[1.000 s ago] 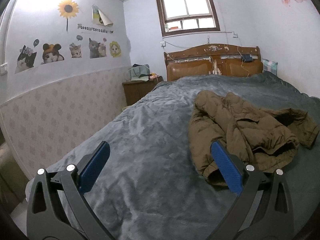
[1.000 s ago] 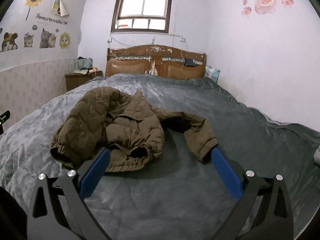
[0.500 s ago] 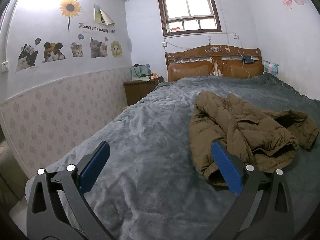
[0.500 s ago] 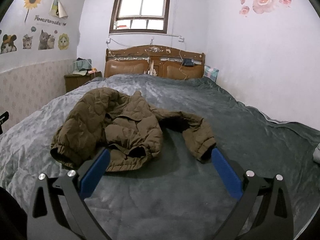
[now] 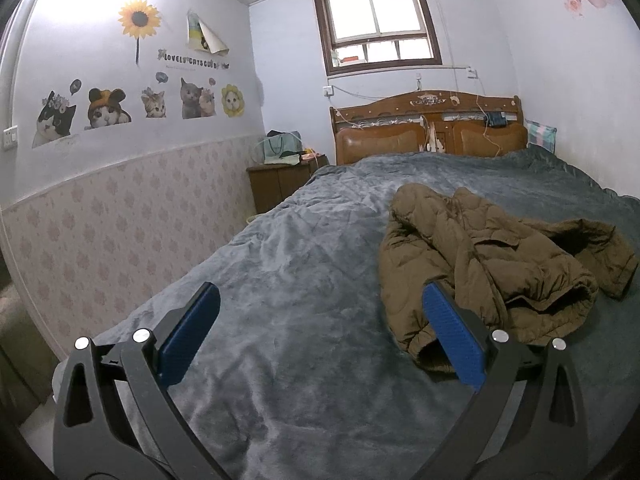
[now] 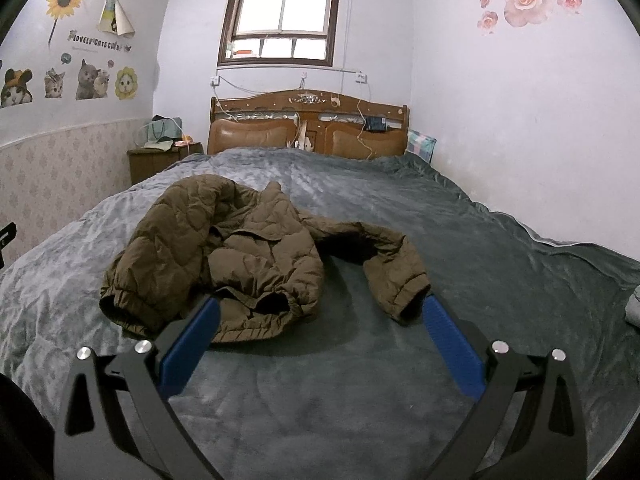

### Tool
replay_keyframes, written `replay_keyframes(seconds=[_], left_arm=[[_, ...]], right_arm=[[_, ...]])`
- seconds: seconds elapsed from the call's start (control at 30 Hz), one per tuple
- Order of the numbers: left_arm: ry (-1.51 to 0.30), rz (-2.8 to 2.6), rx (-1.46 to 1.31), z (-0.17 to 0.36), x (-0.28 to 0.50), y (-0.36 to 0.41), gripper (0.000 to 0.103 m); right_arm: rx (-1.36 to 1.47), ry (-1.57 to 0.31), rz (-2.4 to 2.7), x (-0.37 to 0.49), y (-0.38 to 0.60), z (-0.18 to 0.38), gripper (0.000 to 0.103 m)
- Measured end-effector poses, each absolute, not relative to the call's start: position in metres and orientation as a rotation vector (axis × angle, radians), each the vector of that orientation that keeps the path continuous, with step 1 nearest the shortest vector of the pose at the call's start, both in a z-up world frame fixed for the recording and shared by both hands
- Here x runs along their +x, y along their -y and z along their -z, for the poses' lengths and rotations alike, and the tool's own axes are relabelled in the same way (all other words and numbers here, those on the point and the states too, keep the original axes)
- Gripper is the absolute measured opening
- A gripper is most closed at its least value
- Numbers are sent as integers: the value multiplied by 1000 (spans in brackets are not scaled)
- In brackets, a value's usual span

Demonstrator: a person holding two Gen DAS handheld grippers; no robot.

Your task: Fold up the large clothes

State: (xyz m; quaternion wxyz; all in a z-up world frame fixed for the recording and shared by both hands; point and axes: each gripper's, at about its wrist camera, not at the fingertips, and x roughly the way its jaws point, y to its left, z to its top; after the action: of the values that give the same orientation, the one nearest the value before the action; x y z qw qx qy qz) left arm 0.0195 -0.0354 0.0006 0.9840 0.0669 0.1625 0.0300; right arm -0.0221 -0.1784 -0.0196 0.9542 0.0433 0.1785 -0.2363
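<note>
A brown quilted jacket [image 6: 240, 248] lies crumpled on the grey-blue bed blanket [image 6: 360, 380], one sleeve [image 6: 392, 272] flung out to the right. In the left wrist view the jacket [image 5: 488, 264] sits to the right of centre. My left gripper [image 5: 320, 300] is open above the blanket, its right blue pad [image 5: 452, 336] in front of the jacket's near cuff. My right gripper [image 6: 320, 312] is open too, short of the jacket's hem, holding nothing.
The bed runs back to a wooden headboard [image 6: 308, 128] under a window [image 6: 280, 20]. A nightstand [image 5: 284, 184] with bags stands at the far left. Walls close in on the left [image 5: 120, 220] and right [image 6: 520, 140]. A pale item [image 6: 632, 304] lies at the right edge.
Both views have shifted only slightly; the jacket sits a touch lower and nearer in the right wrist view. Both grippers stay open and the jacket has not moved.
</note>
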Motion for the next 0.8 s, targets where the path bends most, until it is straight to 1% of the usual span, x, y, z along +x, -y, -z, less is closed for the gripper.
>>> replay_keyframes(seconds=[0.8], left_arm=[[-327,-61,131,-2,19,34,100]], right_arm=[[80,-366,482,-25,181,20,101]])
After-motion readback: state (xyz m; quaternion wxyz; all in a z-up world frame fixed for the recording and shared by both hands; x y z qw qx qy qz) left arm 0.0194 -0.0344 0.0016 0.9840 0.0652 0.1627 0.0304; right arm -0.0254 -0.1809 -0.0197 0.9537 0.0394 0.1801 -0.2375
